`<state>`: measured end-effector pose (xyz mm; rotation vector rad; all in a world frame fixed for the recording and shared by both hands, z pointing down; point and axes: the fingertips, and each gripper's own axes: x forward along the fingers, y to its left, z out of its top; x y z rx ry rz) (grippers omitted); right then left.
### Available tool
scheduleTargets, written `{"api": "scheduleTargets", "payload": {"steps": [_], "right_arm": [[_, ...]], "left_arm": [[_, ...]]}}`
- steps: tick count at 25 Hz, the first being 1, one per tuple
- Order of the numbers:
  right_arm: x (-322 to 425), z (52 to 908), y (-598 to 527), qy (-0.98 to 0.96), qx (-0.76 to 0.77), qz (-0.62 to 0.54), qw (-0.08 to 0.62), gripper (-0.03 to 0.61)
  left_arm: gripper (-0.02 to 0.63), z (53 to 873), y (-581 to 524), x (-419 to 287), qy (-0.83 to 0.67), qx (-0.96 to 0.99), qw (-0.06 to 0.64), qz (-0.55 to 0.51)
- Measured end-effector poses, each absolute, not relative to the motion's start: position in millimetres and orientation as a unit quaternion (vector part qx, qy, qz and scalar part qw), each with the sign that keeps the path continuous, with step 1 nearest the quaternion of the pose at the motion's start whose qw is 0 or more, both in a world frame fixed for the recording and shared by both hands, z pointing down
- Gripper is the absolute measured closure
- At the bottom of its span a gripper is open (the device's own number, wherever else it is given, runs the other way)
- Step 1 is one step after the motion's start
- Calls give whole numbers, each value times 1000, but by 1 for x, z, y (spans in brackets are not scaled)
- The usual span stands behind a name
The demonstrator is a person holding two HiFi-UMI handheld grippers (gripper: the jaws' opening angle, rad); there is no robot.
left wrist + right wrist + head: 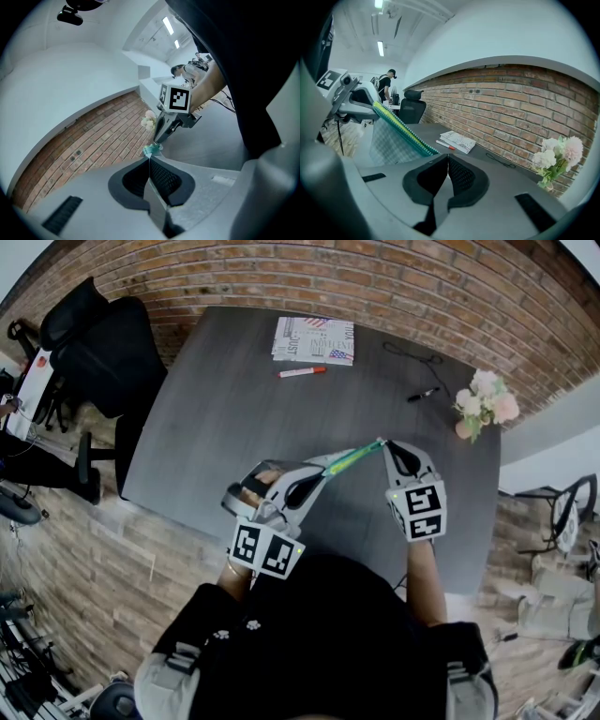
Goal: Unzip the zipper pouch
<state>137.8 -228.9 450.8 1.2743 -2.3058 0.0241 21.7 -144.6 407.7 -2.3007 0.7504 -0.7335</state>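
The zipper pouch, with a green zipper edge and a pale checked body, hangs stretched in the air above the dark table. My left gripper is shut on its near-left end. My right gripper is shut on the far-right end of the zipper line; the slider itself is hidden there. In the right gripper view the pouch runs from the other gripper down to the closed jaw tips of my right gripper. In the left gripper view only a teal scrap of pouch shows past my left gripper.
On the far side of the table lie a printed booklet, a red marker, a black pen and a thin cable. A bunch of flowers stands at the right edge. A black office chair stands at the table's left.
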Motion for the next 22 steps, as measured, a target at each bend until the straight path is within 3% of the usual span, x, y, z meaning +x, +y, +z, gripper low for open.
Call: {"api": "scheduleTargets", "payload": {"steps": [16,22], "right_arm": [[136,451,-221,-849,473,27,234,565],[136,449,-221,-861,474,38,181,545]], "left_arm": [[607,404,-147,15,300,-879,270,-253],[607,403,-154,5,319,-881,248,-246]]}}
